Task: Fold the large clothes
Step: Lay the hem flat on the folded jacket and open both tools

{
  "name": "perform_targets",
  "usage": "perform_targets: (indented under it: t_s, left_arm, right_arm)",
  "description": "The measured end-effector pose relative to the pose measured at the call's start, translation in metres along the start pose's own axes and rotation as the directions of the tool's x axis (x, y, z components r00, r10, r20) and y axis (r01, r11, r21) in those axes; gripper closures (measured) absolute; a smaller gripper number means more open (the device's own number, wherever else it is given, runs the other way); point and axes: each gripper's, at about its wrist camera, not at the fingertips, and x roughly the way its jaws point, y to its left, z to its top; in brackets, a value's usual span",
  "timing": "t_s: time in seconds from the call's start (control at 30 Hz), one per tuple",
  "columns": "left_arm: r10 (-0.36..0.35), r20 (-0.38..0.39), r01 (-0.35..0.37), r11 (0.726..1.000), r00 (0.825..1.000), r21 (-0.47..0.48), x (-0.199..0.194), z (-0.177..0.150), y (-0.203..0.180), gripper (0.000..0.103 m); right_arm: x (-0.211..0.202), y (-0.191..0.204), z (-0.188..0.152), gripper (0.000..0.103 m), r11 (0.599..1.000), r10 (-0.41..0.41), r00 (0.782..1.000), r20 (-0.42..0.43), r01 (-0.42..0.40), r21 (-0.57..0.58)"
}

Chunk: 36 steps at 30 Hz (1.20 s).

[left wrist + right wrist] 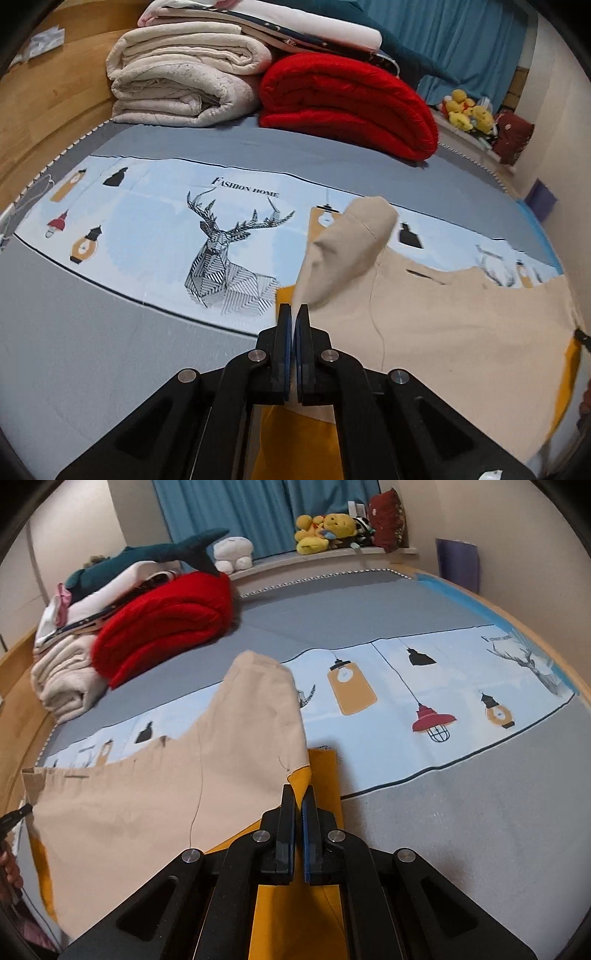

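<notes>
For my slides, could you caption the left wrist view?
Left gripper pinches beige garment on bed.

Black hand-held gripper [294, 314] — blue pads, silver pins

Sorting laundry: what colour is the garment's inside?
Mustard yellow lining, beige outside; right wrist view shows it best.

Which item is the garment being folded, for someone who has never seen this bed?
On the bed sheet, find the printed lamp band. The beige garment with a mustard-yellow underside lies across it, pinched by both grippers. Unlike the red blanket, it is flat.
</notes>
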Motion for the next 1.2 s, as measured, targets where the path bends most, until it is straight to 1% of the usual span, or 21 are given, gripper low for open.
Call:
perform_targets:
  t_s: [0.13,0.23,0.3,0.33,0.43,0.5,0.53,0.57,0.63,0.67,0.7,0.73,0.8,0.83,0.87,0.97,1.0,1.07,1.13,1.17,1.2]
  left_arm:
    - [0.013,0.001,-0.013,0.999,1.0,-0.034,0.017,0.004,0.004,0.102]
    - [0.001,-0.115,-0.009,0.997,0.993,-0.071,0.046,0.0,0.006,0.098]
    - [-0.02,-0.217,-0.004,0.994,0.976,-0.108,0.061,-0.005,0.012,0.085]
    - [-0.023,-0.221,-0.002,0.993,0.975,-0.114,0.06,-0.007,0.014,0.084]
    - [-0.016,-0.191,-0.001,0.996,0.982,-0.088,0.041,-0.006,0.012,0.081]
    - [-0.088,-0.183,0.077,0.995,0.979,-0.065,0.029,-0.009,0.005,0.08]
    - [-0.145,-0.198,0.135,0.989,0.969,-0.065,0.027,-0.012,0.001,0.079]
    - [-0.222,-0.229,0.209,0.975,0.948,-0.078,0.027,-0.017,-0.002,0.074]
    - [-0.322,-0.315,0.308,0.947,0.893,-0.095,0.033,-0.032,-0.008,0.068]
    - [-0.311,-0.365,0.307,0.949,0.878,-0.07,0.038,-0.042,-0.013,0.068]
    - [-0.266,-0.405,0.278,0.96,0.875,-0.03,0.042,-0.05,-0.015,0.068]
    - [-0.188,-0.452,0.225,0.974,0.872,0.03,0.049,-0.063,-0.015,0.068]
    - [-0.1,-0.517,0.157,0.985,0.85,0.068,0.056,-0.08,-0.007,0.068]
    - [-0.093,-0.529,0.147,0.987,0.843,0.06,0.057,-0.084,-0.002,0.068]
    - [-0.087,-0.54,0.132,0.99,0.837,0.045,0.055,-0.088,0.005,0.068]
    - [-0.085,-0.546,0.119,0.992,0.834,0.027,0.039,-0.092,0.016,0.071]
    - [-0.098,-0.544,0.136,0.99,0.834,0.03,0.032,-0.093,0.016,0.071]
    - [-0.136,-0.538,0.196,0.979,0.832,0.056,0.018,-0.096,0.012,0.071]
    - [-0.142,-0.565,0.239,0.966,0.812,0.101,0.011,-0.107,0.007,0.071]
    - [-0.094,-0.596,0.227,0.962,0.797,0.151,0.013,-0.12,0.007,0.07]
    - [-0.053,-0.608,0.207,0.96,0.792,0.186,0.015,-0.127,0.008,0.068]
  right_arm:
    - [0.012,0.002,0.008,0.1,0.999,-0.038,0.999,0.029,0.038,0.003]
    - [0.026,0.004,0.008,0.099,0.997,-0.079,0.997,0.0,0.079,-0.005]
    - [0.044,0.002,0.005,0.095,0.993,-0.117,0.991,-0.061,0.116,-0.006]
    - [0.05,0.001,0.003,0.09,0.992,-0.128,0.988,-0.092,0.128,-0.01]
    - [0.061,-0.003,-0.005,0.089,0.983,-0.185,0.969,-0.166,0.181,-0.04]
    - [0.052,-0.006,-0.008,0.089,0.982,-0.188,0.969,-0.157,0.184,-0.044]
    - [0.046,-0.006,-0.008,0.089,0.983,-0.18,0.973,-0.142,0.176,-0.044]
    - [0.039,-0.006,-0.009,0.089,0.986,-0.162,0.979,-0.127,0.158,-0.044]
    - [0.029,-0.001,-0.017,0.089,0.995,-0.078,0.988,-0.135,0.07,-0.067]
    - [0.03,0.0,-0.02,0.089,0.996,-0.047,0.986,-0.16,0.035,-0.077]
    - [0.035,0.003,-0.03,0.089,0.995,-0.008,0.974,-0.225,-0.014,-0.096]
    - [0.041,0.004,-0.039,0.089,0.993,-0.013,0.96,-0.279,-0.02,-0.118]
    - [0.059,0.001,-0.065,0.089,0.976,-0.131,0.908,-0.398,0.047,-0.213]
    - [0.066,-0.003,-0.076,0.089,0.965,-0.187,0.88,-0.437,0.082,-0.249]
    - [0.067,-0.01,-0.083,0.089,0.959,-0.219,0.864,-0.453,0.104,-0.265]
    - [0.056,-0.019,-0.084,0.089,0.96,-0.232,0.864,-0.447,0.13,-0.248]
    - [0.052,-0.022,-0.084,0.089,0.964,-0.222,0.866,-0.447,0.127,-0.233]
    - [0.04,-0.024,-0.082,0.089,0.973,-0.185,0.885,-0.428,0.103,-0.207]
    - [0.029,-0.025,-0.082,0.089,0.975,-0.157,0.896,-0.415,0.074,-0.208]
    - [0.028,-0.027,-0.086,0.089,0.973,-0.158,0.889,-0.43,0.066,-0.221]
    - [0.031,-0.029,-0.094,0.089,0.969,-0.17,0.873,-0.457,0.065,-0.238]
